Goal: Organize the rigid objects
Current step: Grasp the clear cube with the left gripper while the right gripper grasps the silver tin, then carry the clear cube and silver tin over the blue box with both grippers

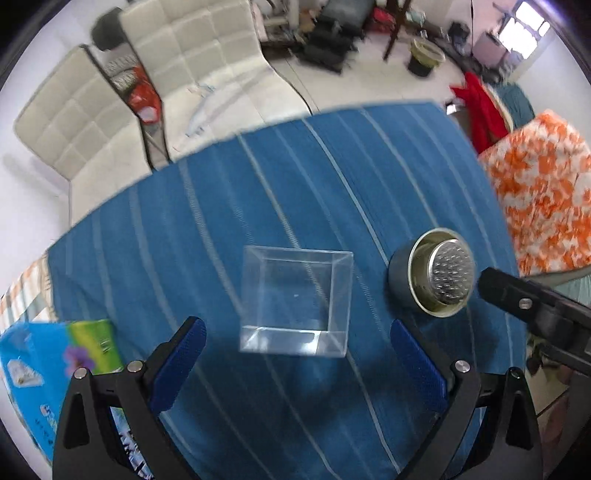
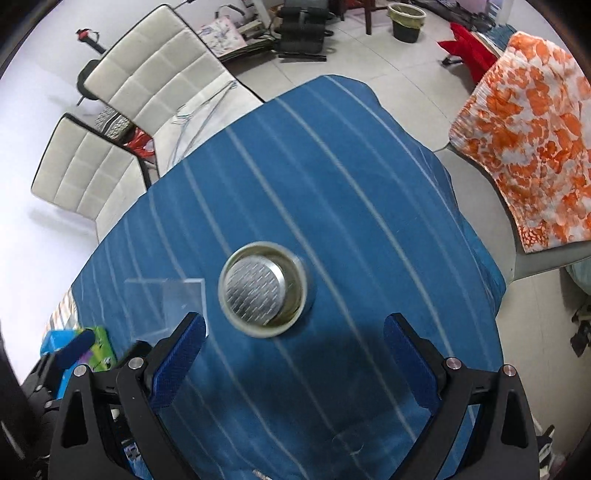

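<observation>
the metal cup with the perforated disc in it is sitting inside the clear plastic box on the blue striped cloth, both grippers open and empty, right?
Not quite. The metal cup stands beside the clear plastic box, apart from it, not inside; the left wrist view shows the gap. The rest holds: both sit on the blue striped cloth, with the left gripper and right gripper open and empty.

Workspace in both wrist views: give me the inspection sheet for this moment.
Surface: table under a blue striped cloth.
Job's things: clear plastic box, empty, open side up; metal tin beside it, a perforated metal disc inside.
Clutter: colourful packet at the cloth's near left edge.
Grippers: left gripper open behind the box; right gripper open behind the tin; both empty.
Cables: nothing seen.
Surroundings: white cushioned chairs, orange floral cloth, bin on the tiled floor.
</observation>
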Action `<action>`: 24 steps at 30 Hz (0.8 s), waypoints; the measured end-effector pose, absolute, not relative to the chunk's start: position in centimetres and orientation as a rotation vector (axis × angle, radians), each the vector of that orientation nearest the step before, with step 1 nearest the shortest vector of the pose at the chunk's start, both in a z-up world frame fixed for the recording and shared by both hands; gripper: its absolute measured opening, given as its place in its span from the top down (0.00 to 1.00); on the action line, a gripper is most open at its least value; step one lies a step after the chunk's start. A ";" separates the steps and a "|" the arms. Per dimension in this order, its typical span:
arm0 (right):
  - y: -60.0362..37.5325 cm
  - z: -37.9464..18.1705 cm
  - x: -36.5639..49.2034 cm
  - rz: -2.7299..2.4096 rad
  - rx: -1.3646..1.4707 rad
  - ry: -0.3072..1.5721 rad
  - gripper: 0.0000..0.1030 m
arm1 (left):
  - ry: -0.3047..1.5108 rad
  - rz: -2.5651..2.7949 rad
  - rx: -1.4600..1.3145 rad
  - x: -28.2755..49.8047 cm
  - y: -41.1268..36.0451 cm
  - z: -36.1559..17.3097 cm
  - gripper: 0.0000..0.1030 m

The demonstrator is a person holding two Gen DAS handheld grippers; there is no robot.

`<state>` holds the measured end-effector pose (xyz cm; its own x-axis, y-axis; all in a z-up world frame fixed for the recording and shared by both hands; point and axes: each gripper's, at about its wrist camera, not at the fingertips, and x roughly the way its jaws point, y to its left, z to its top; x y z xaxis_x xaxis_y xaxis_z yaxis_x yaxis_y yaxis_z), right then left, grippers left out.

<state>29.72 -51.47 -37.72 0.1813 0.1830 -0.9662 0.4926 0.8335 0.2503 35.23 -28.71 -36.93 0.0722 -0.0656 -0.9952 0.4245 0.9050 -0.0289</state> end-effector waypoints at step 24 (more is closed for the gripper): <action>-47.7 -45.3 34.7 -0.195 0.508 1.546 0.04 | 1.561 -0.181 0.159 35.8 -24.1 -42.4 0.38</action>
<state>34.69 -47.69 -45.31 0.0348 0.1935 -0.9805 0.4308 0.8823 0.1894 35.77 -24.12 -42.37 0.0020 -0.0143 -0.9999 0.2153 0.9765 -0.0135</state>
